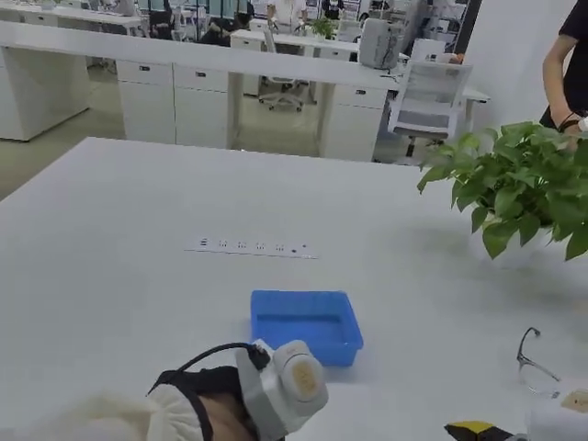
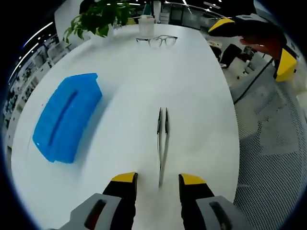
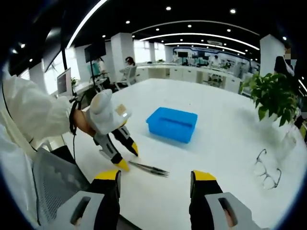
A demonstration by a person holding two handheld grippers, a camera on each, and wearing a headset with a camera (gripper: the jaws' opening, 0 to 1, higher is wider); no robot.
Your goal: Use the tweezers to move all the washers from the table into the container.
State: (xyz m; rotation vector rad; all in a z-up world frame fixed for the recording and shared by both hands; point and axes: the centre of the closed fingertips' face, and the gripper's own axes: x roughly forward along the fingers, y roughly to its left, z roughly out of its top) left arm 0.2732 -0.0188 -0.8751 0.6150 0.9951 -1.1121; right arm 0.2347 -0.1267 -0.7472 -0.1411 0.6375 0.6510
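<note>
Bracketing edge-side tweezers [image 2: 163, 143]: left gripper [image 2: 158, 178]

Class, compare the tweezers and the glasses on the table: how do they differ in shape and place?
The tweezers are two straight, slim prongs; the glasses have two lenses in a thin frame. The tweezers lie just ahead of the left gripper; the glasses lie far off, near the plant. Both rest on the white table.

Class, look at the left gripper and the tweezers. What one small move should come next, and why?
Probably ease the left gripper slightly forward and close it on the tweezers. Its jaws stand open, and the near end of the tweezers lies between their tips, flat on the table and not yet gripped.
</note>
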